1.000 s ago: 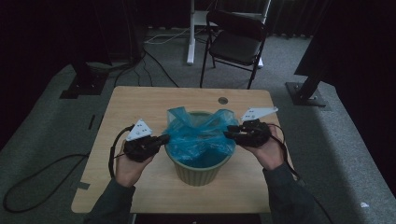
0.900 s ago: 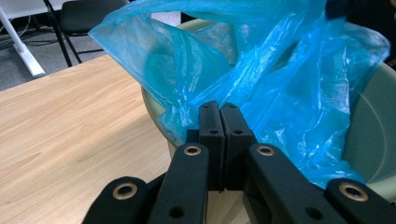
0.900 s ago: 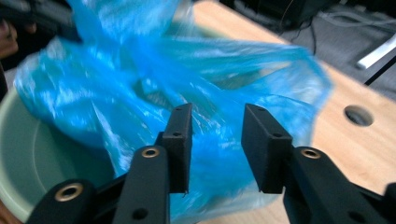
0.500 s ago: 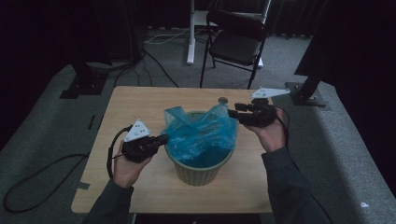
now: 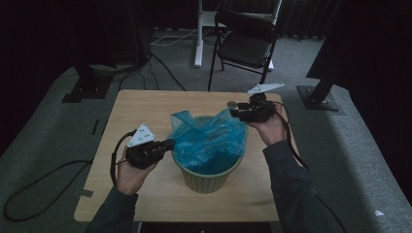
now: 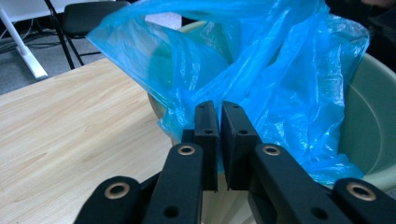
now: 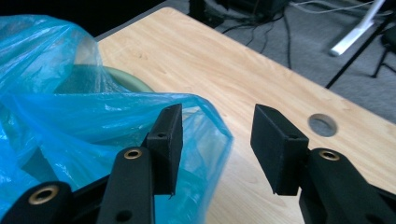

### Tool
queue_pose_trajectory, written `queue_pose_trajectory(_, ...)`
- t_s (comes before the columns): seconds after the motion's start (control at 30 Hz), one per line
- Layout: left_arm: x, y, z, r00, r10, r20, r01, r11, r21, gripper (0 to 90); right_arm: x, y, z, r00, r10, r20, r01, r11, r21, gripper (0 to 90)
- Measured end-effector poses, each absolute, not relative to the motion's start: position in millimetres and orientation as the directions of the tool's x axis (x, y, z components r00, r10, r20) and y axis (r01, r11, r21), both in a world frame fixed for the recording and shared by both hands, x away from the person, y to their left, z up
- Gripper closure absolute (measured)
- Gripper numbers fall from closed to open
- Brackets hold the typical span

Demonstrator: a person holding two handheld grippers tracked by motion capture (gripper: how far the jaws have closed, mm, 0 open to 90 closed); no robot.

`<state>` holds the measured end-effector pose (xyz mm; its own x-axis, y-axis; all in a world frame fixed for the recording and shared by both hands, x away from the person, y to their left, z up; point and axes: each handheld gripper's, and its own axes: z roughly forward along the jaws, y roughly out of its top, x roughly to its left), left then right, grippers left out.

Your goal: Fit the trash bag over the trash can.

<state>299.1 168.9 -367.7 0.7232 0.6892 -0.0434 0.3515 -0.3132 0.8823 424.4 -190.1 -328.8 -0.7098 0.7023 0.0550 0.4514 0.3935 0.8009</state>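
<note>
high view: the right gripper (image 5: 240,112) is now sitting at the far right of the green bin (image 5: 206,177), off the blue bag (image 5: 209,141), having moved away from the rim it was at a second ago. the left gripper (image 5: 167,144) is staying at the bag's left edge.

left gripper view: the jaws have just been opening slightly; a narrow gap is showing, with no film visibly pinched.

right gripper view: the jaws have just been opening and are standing well apart, empty, over the table (image 7: 219,70). judgement: both corners are being released for a fresh grip.
</note>
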Motion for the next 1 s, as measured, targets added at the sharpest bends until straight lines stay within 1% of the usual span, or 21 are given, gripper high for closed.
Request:
queue_pose_trajectory(0.07, 299.3, 172.9, -365.1, 0.72, 0.692, -0.05, 0.348, -0.297, 0.889, 81.4, 427.1, -187.9, -332.1, -0.714, 0.697, 0.064, 0.458, 0.396, 0.796, 53.1)
queue_pose_trajectory(0.1, 299.7, 178.0, -362.3, 0.72, 0.691, -0.065, 0.348, -0.278, 0.895, 80.5, 429.1, -185.9, -335.0, -0.716, 0.695, 0.064, 0.464, 0.405, 0.787, 54.9)
queue_pose_trajectory(0.2, 299.9, 182.6, -359.9, 0.717, 0.693, -0.072, 0.345, -0.263, 0.901, 78.3, 430.5, -184.6, -337.1, -0.718, 0.693, 0.064, 0.469, 0.414, 0.78, 56.3)
queue_pose_trajectory(0.23, 300.9, 185.8, -357.7, 0.711, 0.7, -0.073, 0.343, -0.254, 0.904, 77.3, 431.9, -184.2, -338.4, -0.721, 0.69, 0.067, 0.471, 0.416, 0.778, 61.2)
queue_pose_trajectory(0.27, 301.6, 187.2, -356.4, 0.707, 0.703, -0.075, 0.344, -0.249, 0.906, 77.3, 431.9, -184.2, -338.4, -0.721, 0.69, 0.067, 0.471, 0.416, 0.778, 61.2)
queue_pose_trajectory(0.3, 305.2, 189.8, -352.4, 0.7, 0.711, -0.071, 0.341, -0.244, 0.908, 75.9, 432.2, -184.2, -338.7, -0.722, 0.688, 0.066, 0.471, 0.419, 0.776, 66.9)
queue_pose_trajectory(0.33, 305.2, 189.8, -352.4, 0.7, 0.711, -0.071, 0.341, -0.244, 0.908, 75.2, 432.2, -184.2, -338.7, -0.722, 0.688, 0.066, 0.471, 0.419, 0.776, 66.9)
queue_pose_trajectory(0.37, 310.9, 191.2, -348.6, 0.692, 0.718, -0.072, 0.338, -0.235, 0.911, 74.4, 432.0, -184.2, -338.8, -0.724, 0.686, 0.065, 0.471, 0.423, 0.774, 72.6)
queue_pose_trajectory(0.43, 316.1, 192.1, -345.5, 0.684, 0.726, -0.072, 0.334, -0.224, 0.916, 72.9, 431.1, -184.1, -338.7, -0.727, 0.684, 0.063, 0.469, 0.427, 0.773, 76.6)
queue_pose_trajectory(0.47, 316.1, 192.1, -345.5, 0.684, 0.726, -0.072, 0.334, -0.224, 0.916, 72.3, 431.1, -184.1, -338.7, -0.727, 0.684, 0.063, 0.469, 0.427, 0.773, 76.6)
queue_pose_trajectory(0.5, 320.1, 192.7, -343.7, 0.681, 0.729, -0.069, 0.333, -0.224, 0.916, 71.3, 430.2, -184.4, -338.6, -0.732, 0.679, 0.057, 0.463, 0.433, 0.774, 81.3)
queue_pose_trajectory(0.53, 323.1, 193.1, -342.8, 0.675, 0.735, -0.069, 0.333, -0.219, 0.917, 71.3, 430.2, -184.4, -338.6, -0.732, 0.679, 0.057, 0.463, 0.433, 0.774, 81.3)
queue_pose_trajectory(0.6, 328.9, 194.1, -341.7, 0.666, 0.743, -0.071, 0.335, -0.212, 0.918, 70.1, 429.6, -184.7, -338.8, -0.735, 0.675, 0.053, 0.457, 0.437, 0.775, 85.1)
queue_pose_trajectory(0.77, 348.6, 194.6, -345.2, 0.622, 0.779, -0.077, 0.365, -0.202, 0.909, 67.6, 427.8, -185.6, -338.3, -0.74, 0.671, 0.048, 0.448, 0.439, 0.779, 89.3)
queue_pose_trajectory(1.0, 360.3, 202.4, -348.5, 0.578, 0.81, -0.094, 0.38, -0.166, 0.91, 67.1, 426.3, -187.0, -337.3, -0.746, 0.665, 0.039, 0.435, 0.441, 0.785, 89.7)
